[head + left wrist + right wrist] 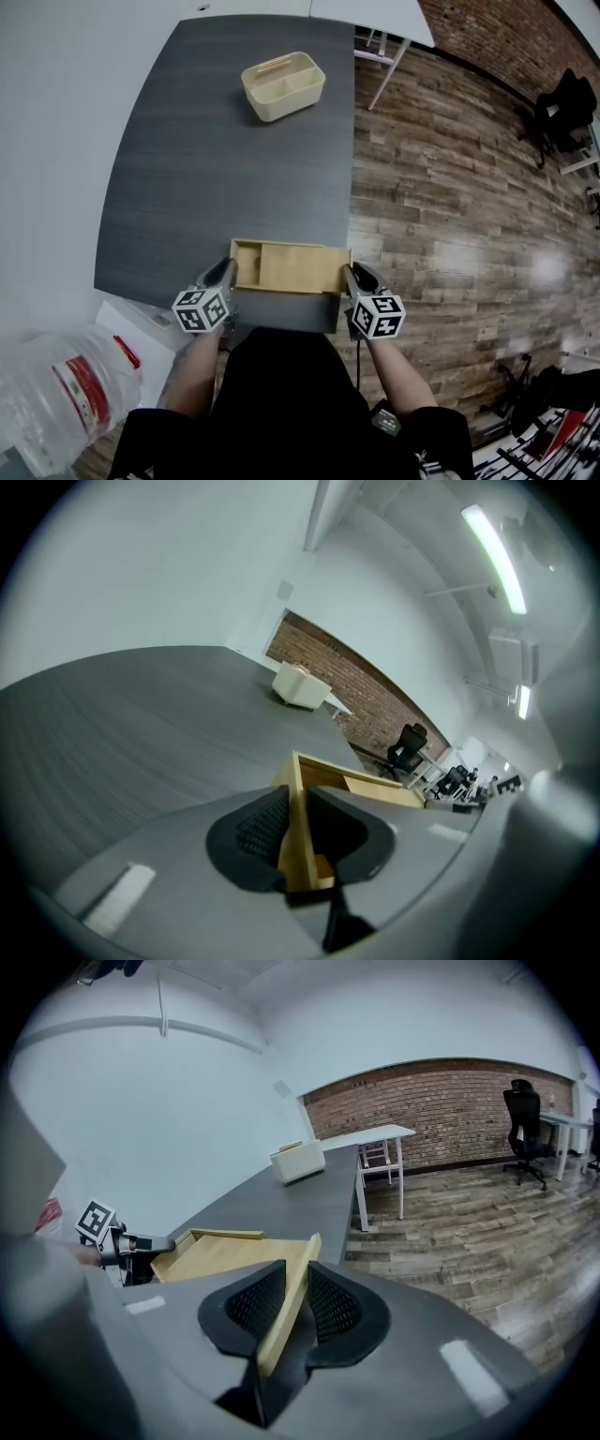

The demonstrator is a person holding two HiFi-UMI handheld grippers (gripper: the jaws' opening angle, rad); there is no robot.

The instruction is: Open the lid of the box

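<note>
The wooden box [291,267] lies at the near edge of the dark surface [234,141], long side across the person, well apart from the cream caddy [283,86] at the far end. A flat lid [292,266] covers most of its top, and 1 narrow strip of the interior shows open at the left end, so it reads as a sliding lid.

The left gripper [228,273] is at the box's left end. In its own view the jaws straddle the upright end wall [298,822], and both pads appear to be pressing on it. The right gripper [352,275] is at the right end. Its jaws stand around a thin wooden edge [292,1288], with 1 pad close and the other apart from it lower down, so this grip does not look finished. Whether that edge belongs to the lid or to the end wall cannot be told.

The step in hand looks like securing both ends before sliding. To do it well:
1. The left gripper should pin the body only, keeping its pads off the lid.
2. The right jaws should close squarely on the lid's edge, not the wall.
3. The pull should run along the box's length, level with the grooves, since tilting could jam the lid.
4. The box sits at the rim, so it should not be dragged toward the person.
</note>
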